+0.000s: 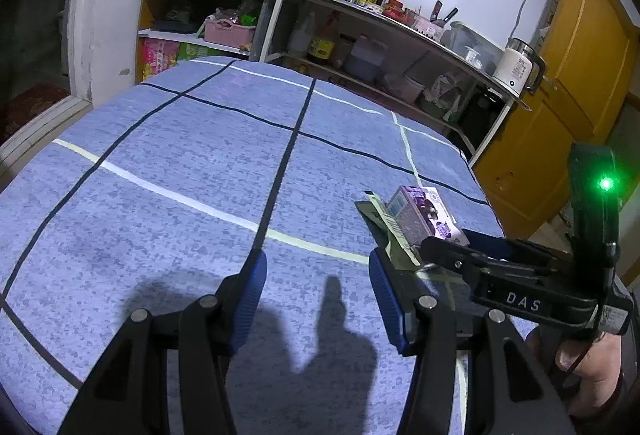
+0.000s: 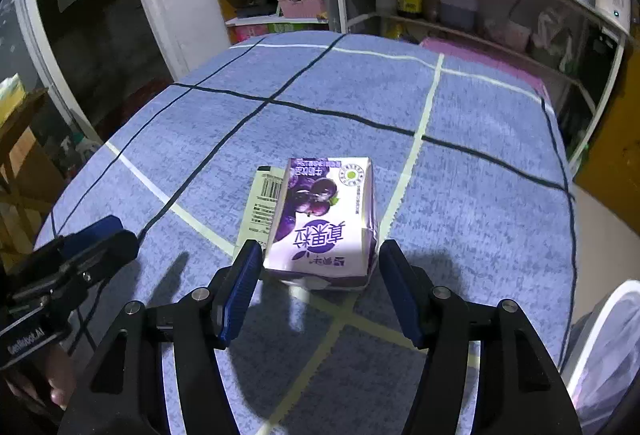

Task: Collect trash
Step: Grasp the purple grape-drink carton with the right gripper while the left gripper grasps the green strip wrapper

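Note:
A purple drink carton [image 2: 326, 219] lies flat on the blue checked tablecloth [image 2: 320, 115], with a pale wrapper with a barcode [image 2: 264, 199] tucked under its left side. My right gripper [image 2: 320, 263] is open, its fingers on either side of the carton's near end, apart from it. The carton [image 1: 424, 219] and wrapper [image 1: 390, 231] also show in the left wrist view, right of my left gripper [image 1: 318, 267]. My left gripper is open and empty above bare cloth. The right gripper [image 1: 452, 247] reaches in from the right there.
A metal shelf unit [image 1: 360, 47] with bottles, tubs and a kettle [image 1: 516, 65] stands behind the table. A yellow door [image 1: 560, 107] is at the right. A white bin rim [image 2: 600, 347] shows at the table's right front. A dark doorway [image 2: 88, 15] is at the left.

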`<act>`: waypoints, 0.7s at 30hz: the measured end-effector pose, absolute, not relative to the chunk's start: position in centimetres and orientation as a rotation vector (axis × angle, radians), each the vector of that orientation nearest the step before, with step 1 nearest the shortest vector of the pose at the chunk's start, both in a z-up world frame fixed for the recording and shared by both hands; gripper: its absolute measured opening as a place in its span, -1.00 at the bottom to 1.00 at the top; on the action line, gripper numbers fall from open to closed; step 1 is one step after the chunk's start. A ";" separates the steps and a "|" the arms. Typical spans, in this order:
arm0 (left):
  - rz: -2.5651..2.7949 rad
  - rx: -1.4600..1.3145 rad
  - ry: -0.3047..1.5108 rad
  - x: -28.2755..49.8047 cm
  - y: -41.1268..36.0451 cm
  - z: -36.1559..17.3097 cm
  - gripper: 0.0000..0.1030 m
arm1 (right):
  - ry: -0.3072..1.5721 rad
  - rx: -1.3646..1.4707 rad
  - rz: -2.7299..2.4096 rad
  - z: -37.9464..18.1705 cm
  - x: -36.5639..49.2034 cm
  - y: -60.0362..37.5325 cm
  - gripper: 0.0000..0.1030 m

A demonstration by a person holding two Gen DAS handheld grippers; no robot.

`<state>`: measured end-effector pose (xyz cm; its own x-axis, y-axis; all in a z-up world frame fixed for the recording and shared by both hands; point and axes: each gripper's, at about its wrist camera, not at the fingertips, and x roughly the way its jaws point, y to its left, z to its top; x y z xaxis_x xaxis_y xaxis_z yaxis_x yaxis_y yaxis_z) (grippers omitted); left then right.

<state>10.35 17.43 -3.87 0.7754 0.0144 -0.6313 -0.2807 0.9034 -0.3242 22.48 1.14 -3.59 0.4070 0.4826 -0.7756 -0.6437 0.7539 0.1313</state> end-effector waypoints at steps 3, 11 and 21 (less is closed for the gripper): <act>0.155 -0.419 0.673 10.7 17.1 -3.9 0.07 | 0.892 -0.191 0.720 -3.4 22.5 0.7 0.10; 0.117 -0.416 0.691 12.4 15.7 -3.8 0.07 | 0.874 -0.158 0.720 -3.1 22.2 -1.2 0.09; 0.060 -0.385 0.757 16.8 12.8 -4.6 0.07 | 0.876 -0.079 0.677 -3.0 22.4 -5.7 0.08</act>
<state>16.84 12.77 -4.59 0.7285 -0.0843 -0.6798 -0.1898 0.9287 -0.3185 22.38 -5.73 -3.01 0.4477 0.5151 -0.7309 -0.5777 0.7906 0.2033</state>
